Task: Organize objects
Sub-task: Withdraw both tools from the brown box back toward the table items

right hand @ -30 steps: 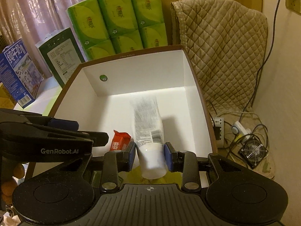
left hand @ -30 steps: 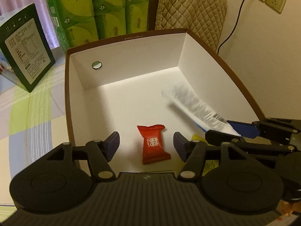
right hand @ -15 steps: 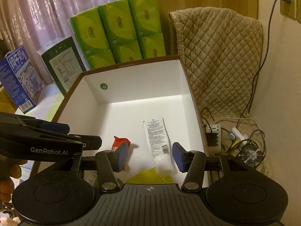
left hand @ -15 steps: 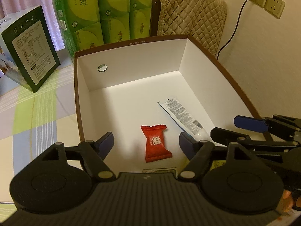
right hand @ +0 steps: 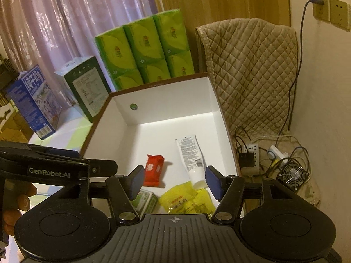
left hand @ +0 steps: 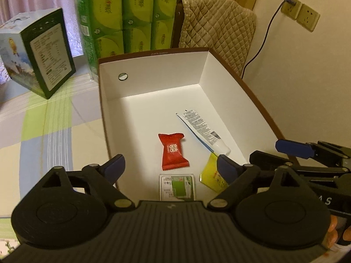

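Light: dim, warm, yellowish | brightest: white box floor, lit from above | shadows: soft | blur: slight on tissue packs | edges: fisheye bending, dark corners

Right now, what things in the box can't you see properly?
- Small green and white carton: left wrist view, near end hidden by the left claw body; in the right wrist view a finger covers part.
- Crinkly yellow plastic packet: right wrist view, lower part cut off by the right claw body; print too small to read.
- White squeeze tube: its label text is too small in both views.
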Motion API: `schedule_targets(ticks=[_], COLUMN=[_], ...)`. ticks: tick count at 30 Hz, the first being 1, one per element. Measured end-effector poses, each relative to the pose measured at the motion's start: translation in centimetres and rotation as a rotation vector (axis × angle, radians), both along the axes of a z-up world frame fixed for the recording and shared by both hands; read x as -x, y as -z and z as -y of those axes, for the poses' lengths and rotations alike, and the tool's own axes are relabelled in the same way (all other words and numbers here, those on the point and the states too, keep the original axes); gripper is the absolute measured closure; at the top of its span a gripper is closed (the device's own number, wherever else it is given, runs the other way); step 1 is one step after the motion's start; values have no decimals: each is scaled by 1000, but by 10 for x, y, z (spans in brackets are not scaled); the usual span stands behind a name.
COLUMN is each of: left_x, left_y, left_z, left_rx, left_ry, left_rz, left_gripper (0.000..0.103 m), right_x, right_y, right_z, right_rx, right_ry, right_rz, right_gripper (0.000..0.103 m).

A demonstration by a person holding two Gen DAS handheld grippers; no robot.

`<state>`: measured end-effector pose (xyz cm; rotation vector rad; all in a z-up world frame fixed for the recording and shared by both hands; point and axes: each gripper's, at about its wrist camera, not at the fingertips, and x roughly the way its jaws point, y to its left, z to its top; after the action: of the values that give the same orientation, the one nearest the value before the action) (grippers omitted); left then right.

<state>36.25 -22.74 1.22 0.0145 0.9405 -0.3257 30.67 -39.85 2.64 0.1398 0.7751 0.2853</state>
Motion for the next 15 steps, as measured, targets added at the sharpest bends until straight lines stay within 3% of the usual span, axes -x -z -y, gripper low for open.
schedule_targets(ticks=[15], left_x=[69], left_y=[-29], left_z=[-54], left_rx=[19], left_ry=[-81], left_rz=[32], left_gripper=[14], right_x=[57], right_y=[-20], right_z=[-18], right_rx=[-15], right_ry=[-25], right_rz=[31], right_gripper=[43])
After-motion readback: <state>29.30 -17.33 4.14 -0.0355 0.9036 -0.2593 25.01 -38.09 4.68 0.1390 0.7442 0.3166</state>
